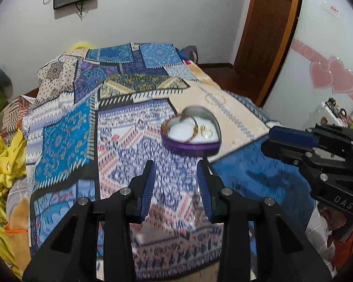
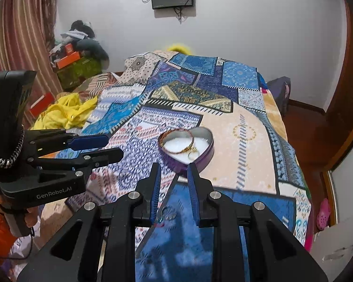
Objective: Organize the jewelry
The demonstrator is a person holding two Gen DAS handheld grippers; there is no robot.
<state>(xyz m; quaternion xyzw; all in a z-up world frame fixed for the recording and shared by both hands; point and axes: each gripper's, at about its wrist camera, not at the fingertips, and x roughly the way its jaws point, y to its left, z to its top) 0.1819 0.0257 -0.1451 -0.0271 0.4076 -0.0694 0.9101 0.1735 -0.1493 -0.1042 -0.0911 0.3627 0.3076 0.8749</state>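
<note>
Your heart-shaped tin (image 1: pixel 191 133), purple-walled and white-lined, sits open on the patchwork bedspread (image 1: pixel 66 127), holding a gold bangle (image 1: pixel 192 127) and a small gold ring (image 1: pixel 206 131). Both your left gripper (image 1: pixel 176 176) and right gripper (image 2: pixel 174 178) hang just short of it, jaws parted and empty. Bare cloth surrounds the tin; the bed's edge drops off to its right.

A patchwork bedspread (image 1: pixel 134 98) fills mid-frame — blue, purple, cream and salmon prints. At centre, a purple heart-shaped tin (image 1: pixel 191 133), white inside, holds gold bangles (image 1: pixel 193 127) and a gold ring (image 1: pixel 206 131). Yellow cloth (image 1: pixel 4 164) at left — black tools, blue pads (image 1: pixel 148 188).
</note>
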